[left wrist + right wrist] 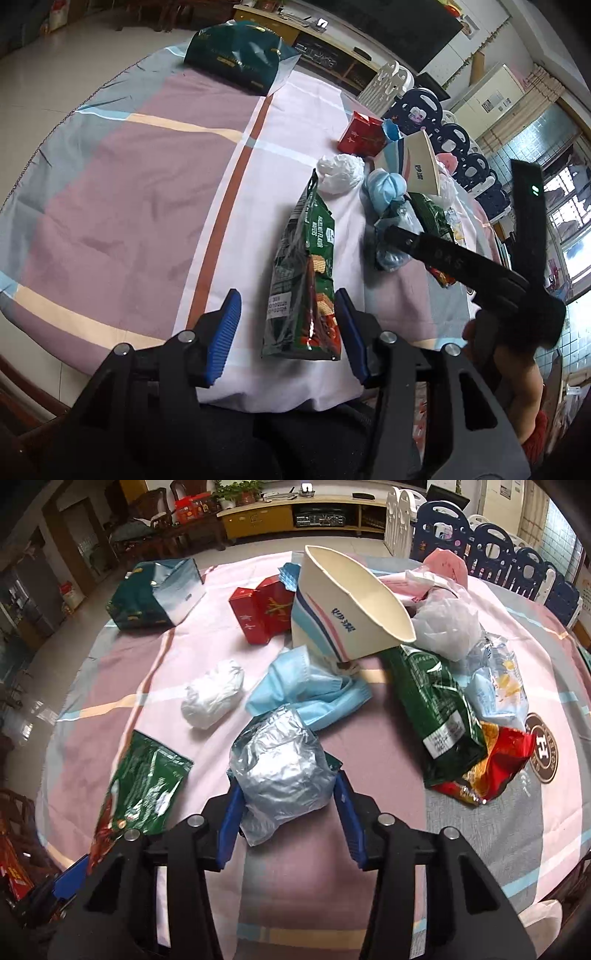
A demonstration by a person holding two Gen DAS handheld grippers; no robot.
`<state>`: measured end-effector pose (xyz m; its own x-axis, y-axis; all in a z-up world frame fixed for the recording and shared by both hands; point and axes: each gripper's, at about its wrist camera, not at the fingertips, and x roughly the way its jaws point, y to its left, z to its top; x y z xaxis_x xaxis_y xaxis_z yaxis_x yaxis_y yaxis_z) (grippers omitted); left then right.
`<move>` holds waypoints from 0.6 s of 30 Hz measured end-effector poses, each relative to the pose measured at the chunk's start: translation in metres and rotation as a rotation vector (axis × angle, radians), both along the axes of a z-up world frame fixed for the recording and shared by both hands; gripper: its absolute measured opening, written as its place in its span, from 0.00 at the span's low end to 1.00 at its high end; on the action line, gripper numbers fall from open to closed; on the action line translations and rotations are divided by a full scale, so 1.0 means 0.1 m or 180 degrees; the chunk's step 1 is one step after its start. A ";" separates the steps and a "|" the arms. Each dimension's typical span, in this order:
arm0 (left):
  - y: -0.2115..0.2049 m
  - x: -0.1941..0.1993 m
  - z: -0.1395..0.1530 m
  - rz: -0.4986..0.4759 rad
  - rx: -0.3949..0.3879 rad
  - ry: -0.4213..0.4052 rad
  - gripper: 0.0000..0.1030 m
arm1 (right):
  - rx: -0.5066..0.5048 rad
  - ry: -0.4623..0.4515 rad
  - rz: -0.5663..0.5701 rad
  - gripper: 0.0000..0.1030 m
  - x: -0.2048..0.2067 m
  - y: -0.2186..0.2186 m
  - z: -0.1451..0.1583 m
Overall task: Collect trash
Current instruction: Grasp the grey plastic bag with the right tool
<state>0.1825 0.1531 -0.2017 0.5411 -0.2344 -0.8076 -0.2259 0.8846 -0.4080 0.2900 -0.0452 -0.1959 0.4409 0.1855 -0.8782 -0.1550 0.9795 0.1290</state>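
Left wrist: left gripper part-open astride green wafer bag on tablecloth, left pad clear; light, floppy, slick film.

Right wrist: right gripper jaws against crumpled silver wrapper; weightless, crushable, grip mid-bulge.

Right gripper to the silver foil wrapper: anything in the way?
Nothing visible. The silver foil wrapper already sits between the right gripper's blue fingers, with the blue face mask lying behind it, beyond the fingertips.
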 end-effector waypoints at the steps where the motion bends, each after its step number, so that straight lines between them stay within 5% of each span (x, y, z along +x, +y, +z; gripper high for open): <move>1: -0.01 0.01 0.00 -0.0005 0.0017 0.0008 0.52 | 0.0018 -0.0006 -0.0007 0.46 -0.03 -0.01 0.02; 6: -0.12 0.13 0.00 -0.0117 0.0228 0.0073 0.60 | 0.0181 -0.0004 -0.0165 0.46 -0.36 -0.23 0.15; 13: -0.44 0.27 0.01 -0.0378 0.0719 0.0069 0.60 | 0.0238 -0.0074 -0.0222 0.47 -0.87 -0.40 0.34; 16: -0.57 0.33 -0.04 -0.0501 0.0888 0.0117 0.46 | 0.0216 -0.0130 -0.0207 0.47 -1.05 -0.42 0.43; 18: -0.64 0.36 -0.08 -0.0586 0.0994 0.0159 0.27 | 0.0202 -0.0176 -0.0188 0.47 -1.16 -0.43 0.50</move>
<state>0.2181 0.0892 -0.2100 0.4708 -0.0620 -0.8800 -0.0641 0.9925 -0.1043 0.1738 -0.0882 -0.1463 0.5002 0.2122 -0.8395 -0.1058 0.9772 0.1840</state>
